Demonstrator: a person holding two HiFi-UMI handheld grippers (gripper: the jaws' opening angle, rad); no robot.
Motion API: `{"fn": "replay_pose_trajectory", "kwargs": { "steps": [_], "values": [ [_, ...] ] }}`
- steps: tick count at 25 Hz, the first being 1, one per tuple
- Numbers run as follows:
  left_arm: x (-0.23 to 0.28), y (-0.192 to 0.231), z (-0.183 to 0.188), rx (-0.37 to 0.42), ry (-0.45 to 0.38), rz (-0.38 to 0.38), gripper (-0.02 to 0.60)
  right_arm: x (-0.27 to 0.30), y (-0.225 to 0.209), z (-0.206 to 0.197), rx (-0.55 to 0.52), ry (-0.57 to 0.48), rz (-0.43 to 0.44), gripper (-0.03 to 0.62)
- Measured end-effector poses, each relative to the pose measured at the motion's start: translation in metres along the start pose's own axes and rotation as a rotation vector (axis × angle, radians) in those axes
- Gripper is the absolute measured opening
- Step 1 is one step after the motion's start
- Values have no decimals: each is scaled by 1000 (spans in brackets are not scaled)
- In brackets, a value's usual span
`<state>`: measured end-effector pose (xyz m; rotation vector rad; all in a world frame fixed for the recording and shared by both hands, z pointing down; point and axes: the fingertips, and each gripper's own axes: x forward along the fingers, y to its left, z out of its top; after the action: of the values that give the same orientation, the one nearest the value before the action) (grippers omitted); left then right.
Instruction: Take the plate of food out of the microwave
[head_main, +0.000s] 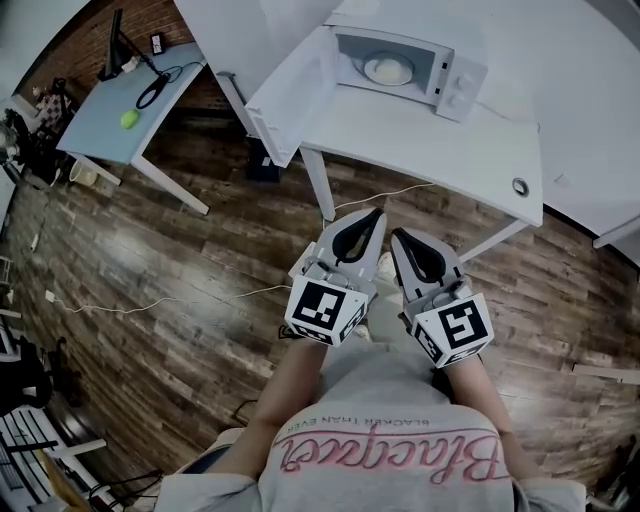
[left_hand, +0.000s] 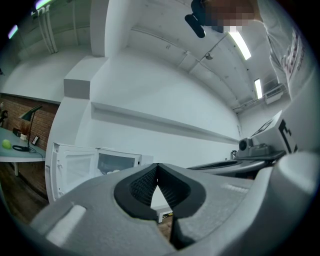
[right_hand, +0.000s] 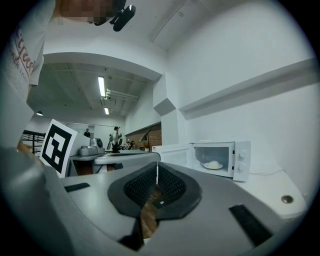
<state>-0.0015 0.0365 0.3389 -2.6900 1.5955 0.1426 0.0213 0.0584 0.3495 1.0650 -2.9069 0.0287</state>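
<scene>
Simply pale mound (head_main: 392, 69) on white plate (head_main: 367, 71)

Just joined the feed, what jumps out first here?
The white microwave on the table, at the head view's top, stands open with the plate of food inside. The left gripper and right gripper are shut and empty, side by side, short of the table.
</scene>
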Motion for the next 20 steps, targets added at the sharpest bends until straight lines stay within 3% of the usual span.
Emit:
{"fn": "replay_pose_trajectory", "kwargs": {
  "steps": [9, 20],
  "values": [
    [17, 25, -3, 8, 5, 29, 5, 27, -10, 2, 7, -18, 46, 17],
    [58, 61, -8, 11, 12, 28, 6, 73, -48, 1, 20, -13, 27, 17]
  ]
}}
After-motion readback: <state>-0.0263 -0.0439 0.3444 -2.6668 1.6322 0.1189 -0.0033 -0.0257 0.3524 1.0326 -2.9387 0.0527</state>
